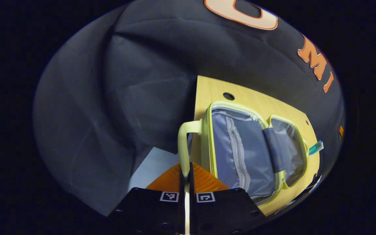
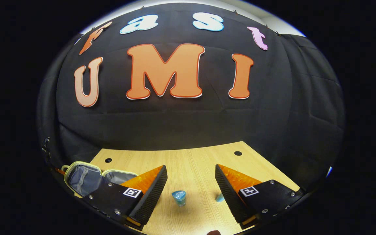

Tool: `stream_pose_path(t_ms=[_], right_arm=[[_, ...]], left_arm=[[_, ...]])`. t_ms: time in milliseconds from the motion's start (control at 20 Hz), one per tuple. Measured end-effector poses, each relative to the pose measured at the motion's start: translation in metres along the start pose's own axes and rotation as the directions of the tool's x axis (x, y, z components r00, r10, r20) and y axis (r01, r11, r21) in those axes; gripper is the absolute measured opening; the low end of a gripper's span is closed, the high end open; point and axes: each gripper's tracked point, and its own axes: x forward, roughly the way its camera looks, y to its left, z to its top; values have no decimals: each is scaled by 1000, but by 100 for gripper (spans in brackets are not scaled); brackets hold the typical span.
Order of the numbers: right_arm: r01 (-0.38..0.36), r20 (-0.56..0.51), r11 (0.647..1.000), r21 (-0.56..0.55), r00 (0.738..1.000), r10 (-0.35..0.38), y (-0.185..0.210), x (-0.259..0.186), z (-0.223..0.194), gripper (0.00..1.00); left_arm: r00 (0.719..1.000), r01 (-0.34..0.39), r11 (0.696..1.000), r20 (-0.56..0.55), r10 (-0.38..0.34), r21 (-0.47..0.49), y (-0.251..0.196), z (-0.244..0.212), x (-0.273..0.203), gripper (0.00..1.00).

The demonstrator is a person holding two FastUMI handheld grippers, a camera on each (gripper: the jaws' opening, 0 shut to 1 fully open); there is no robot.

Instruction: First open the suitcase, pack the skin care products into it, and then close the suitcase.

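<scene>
Left gripper view: left gripper (image 1: 187, 182) pinches the suitcase handle (image 1: 184, 143), the open suitcase (image 1: 250, 147) with its smooth grey lining just ahead; right gripper (image 2: 190, 186) spread, ridged pads (image 2: 153, 191) flanking a small translucent blue bottle (image 2: 179, 197) on the woodgrain table (image 2: 191, 160).

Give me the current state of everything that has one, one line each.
suitcase: open, both halves lying flat on the table, nothing packed in the visible lining.
suitcase handle: clamped between the left gripper's fingers.
left gripper: shut on the handle.
right gripper: open, above the table.
blue bottle: on the table between the right gripper's fingers, ungrasped.
</scene>
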Motion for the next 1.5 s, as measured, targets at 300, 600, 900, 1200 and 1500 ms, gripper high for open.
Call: stream_pose_path(t_ms=[300, 600, 900, 1200, 1500], right_arm=[[19, -8, 1000, -17, 1000, -19, -10, -7, -4, 94], [19, -20, 998, -53, 1000, -20, -27, -8, -16, 94], [-32, -37, 998, -45, 999, 30, -47, 3, -37, 94], [-133, -89, 989, -59, 988, 128, -82, 15, -58, 94], [-248, -132, 964, -92, 963, 235, -120, 33, -76, 94]], left_arm=[[998, -55, 998, -17, 55, -20, 14, -7, 6, 43], [967, -207, 978, 148, 208, -23, 12, 29, -42, 97], [891, -231, 973, 402, 212, -1, -80, 85, -140, 98], [835, -60, 997, 550, 24, 47, -249, 76, -187, 98], [827, -52, 994, 561, -9, 92, -410, 19, -171, 98]])
